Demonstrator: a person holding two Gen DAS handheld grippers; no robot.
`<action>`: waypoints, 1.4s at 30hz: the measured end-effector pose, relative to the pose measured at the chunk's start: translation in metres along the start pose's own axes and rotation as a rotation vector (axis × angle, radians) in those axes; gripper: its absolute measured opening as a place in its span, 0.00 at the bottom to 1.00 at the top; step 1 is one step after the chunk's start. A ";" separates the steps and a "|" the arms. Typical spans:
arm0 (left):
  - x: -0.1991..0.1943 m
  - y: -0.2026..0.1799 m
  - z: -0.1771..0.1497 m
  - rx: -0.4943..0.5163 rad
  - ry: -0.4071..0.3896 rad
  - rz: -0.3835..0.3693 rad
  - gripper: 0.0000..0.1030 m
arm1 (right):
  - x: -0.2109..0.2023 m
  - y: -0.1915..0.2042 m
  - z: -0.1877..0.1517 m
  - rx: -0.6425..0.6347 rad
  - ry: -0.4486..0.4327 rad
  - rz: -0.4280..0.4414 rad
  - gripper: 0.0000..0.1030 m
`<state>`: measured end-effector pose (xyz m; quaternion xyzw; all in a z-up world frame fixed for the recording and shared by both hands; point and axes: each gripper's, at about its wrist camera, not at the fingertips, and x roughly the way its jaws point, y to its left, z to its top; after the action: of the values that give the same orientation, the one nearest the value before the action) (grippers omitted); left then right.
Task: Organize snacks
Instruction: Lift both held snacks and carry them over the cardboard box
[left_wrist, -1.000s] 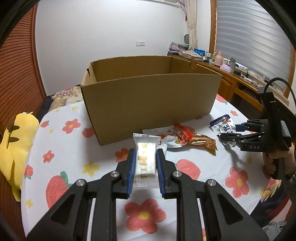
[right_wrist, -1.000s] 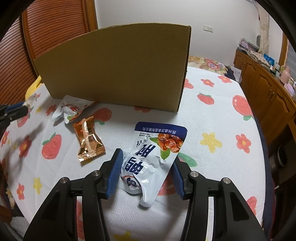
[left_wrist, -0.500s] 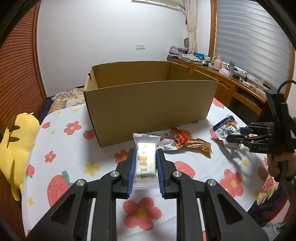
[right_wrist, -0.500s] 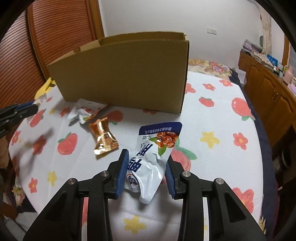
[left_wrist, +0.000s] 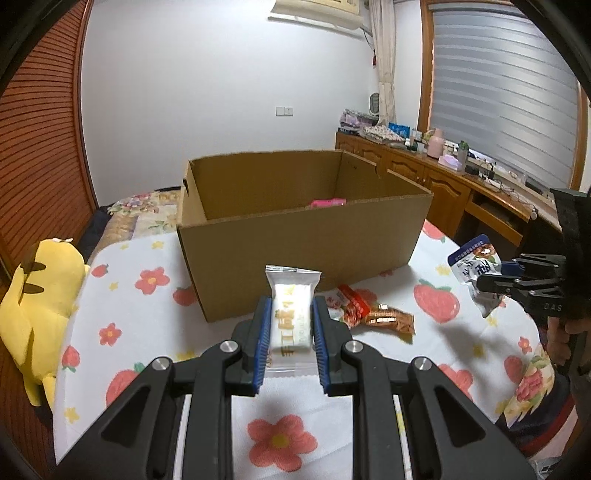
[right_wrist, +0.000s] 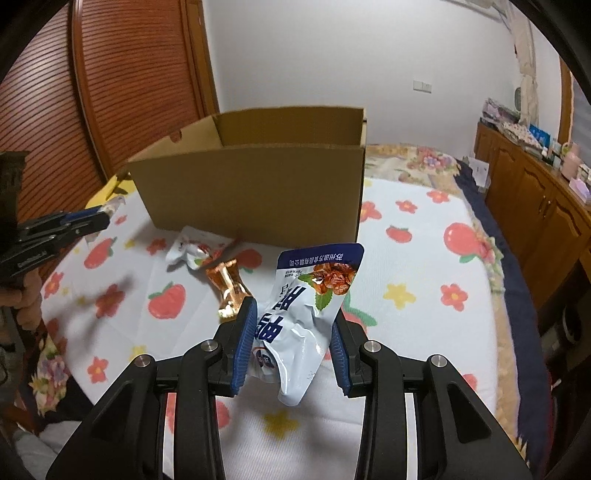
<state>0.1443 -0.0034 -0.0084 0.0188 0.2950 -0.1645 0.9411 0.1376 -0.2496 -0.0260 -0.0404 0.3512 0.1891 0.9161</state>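
Note:
My left gripper (left_wrist: 291, 306) is shut on a white snack packet (left_wrist: 293, 280), held above the cloth in front of the open cardboard box (left_wrist: 303, 243). My right gripper (right_wrist: 293, 308) is shut on a blue-and-white pouch (right_wrist: 317, 273), lifted off the cloth; in the left wrist view it hangs at the right (left_wrist: 472, 262). A pink packet (left_wrist: 328, 202) lies inside the box. On the cloth before the box lie a copper-coloured candy (right_wrist: 227, 284) and a red-and-white pouch (right_wrist: 192, 251). The left gripper (right_wrist: 99, 218) shows at the left edge of the right wrist view.
The table wears a floral cloth (left_wrist: 147, 295). A yellow plush toy (left_wrist: 37, 295) sits off its left edge. Wooden cabinets (left_wrist: 443, 184) with clutter on top line the right wall. A person's hand (left_wrist: 561, 339) grips the right gripper's handle.
The right gripper's jaws narrowed on the blue-and-white pouch and lifted it off the cloth. Both grippers sit higher, so the inside of the box now shows.

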 end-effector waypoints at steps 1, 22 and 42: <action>-0.001 0.000 0.003 -0.002 -0.007 0.000 0.19 | -0.004 0.001 0.002 -0.003 -0.010 0.000 0.35; -0.014 0.011 0.049 -0.037 -0.113 0.023 0.19 | -0.051 0.024 0.048 -0.109 -0.139 -0.019 0.35; 0.009 0.017 0.096 -0.021 -0.128 0.044 0.19 | -0.025 0.045 0.126 -0.203 -0.225 -0.078 0.36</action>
<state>0.2098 -0.0031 0.0648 0.0048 0.2353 -0.1417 0.9615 0.1826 -0.1898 0.0871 -0.1250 0.2234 0.1911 0.9476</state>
